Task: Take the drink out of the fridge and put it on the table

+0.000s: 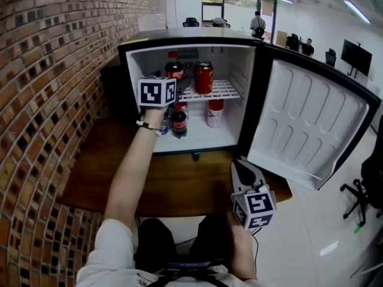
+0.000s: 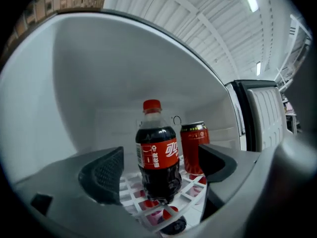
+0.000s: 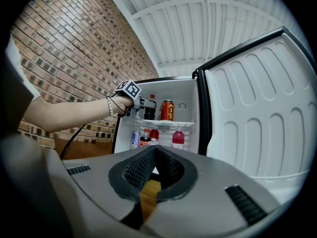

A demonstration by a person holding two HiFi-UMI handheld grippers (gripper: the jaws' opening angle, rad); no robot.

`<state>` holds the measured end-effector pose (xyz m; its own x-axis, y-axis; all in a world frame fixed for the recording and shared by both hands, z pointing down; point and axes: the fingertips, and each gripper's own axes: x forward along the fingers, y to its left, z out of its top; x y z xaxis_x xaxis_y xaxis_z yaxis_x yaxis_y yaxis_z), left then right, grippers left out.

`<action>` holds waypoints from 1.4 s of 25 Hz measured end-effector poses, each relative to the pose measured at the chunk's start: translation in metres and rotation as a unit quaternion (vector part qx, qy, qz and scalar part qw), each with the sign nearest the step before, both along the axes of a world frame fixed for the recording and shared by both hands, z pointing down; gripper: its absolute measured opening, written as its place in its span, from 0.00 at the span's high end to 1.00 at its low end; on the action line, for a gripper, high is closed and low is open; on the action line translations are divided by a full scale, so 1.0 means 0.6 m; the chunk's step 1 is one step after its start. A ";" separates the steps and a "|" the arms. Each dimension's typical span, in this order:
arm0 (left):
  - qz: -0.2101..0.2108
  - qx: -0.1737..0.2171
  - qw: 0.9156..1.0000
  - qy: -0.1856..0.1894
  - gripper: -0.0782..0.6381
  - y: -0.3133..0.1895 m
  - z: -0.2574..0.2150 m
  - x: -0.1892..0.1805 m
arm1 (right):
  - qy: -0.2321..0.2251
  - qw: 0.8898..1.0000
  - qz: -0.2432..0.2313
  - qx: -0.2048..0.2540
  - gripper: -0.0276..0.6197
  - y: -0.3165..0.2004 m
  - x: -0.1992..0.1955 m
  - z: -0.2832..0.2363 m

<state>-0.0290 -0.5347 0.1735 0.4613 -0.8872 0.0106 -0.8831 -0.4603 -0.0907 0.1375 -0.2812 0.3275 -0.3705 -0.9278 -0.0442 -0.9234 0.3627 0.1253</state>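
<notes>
A small cola bottle [image 2: 157, 155] with a red cap stands upright on the fridge's white wire shelf [image 1: 224, 90], a red can [image 2: 194, 140] just to its right. My left gripper [image 2: 158, 171] is inside the fridge at shelf height and open. The bottle stands between its two pads, which do not press on it. My right gripper [image 3: 155, 155] is shut and empty, held low over the wooden table [image 1: 179, 187] in front of the fridge.
The mini fridge [image 1: 242, 70] sits on the table against a brick wall [image 1: 54, 70], its door [image 1: 305, 124] swung wide to the right. On its floor stand another cola bottle [image 1: 179, 121] and a red drink bottle [image 1: 215, 112]. An office chair [image 1: 365, 184] is at the right.
</notes>
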 end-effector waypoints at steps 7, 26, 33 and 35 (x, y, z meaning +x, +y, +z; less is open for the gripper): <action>0.001 -0.015 1.000 0.007 0.28 -0.032 -0.002 0.003 | -0.008 1.000 0.000 -0.003 0.93 -0.001 0.008 0.003; 0.033 -0.022 0.999 0.013 0.46 -0.004 -0.020 0.009 | -0.011 1.000 -0.002 0.005 0.93 0.005 0.008 -0.009; 0.078 0.001 0.997 0.027 0.46 0.097 -0.030 -0.006 | -0.008 1.000 -0.011 0.007 0.93 0.013 -0.008 -0.014; 0.086 0.007 0.996 0.029 0.46 0.127 -0.022 -0.015 | -0.004 1.000 -0.016 0.008 0.93 0.017 -0.019 -0.016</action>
<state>-0.0380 -0.4584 0.1601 0.6060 -0.7949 -0.0315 -0.7952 -0.6043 -0.0488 0.1261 -0.2713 0.3179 -0.3999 -0.9145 -0.0613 -0.9122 0.3906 0.1236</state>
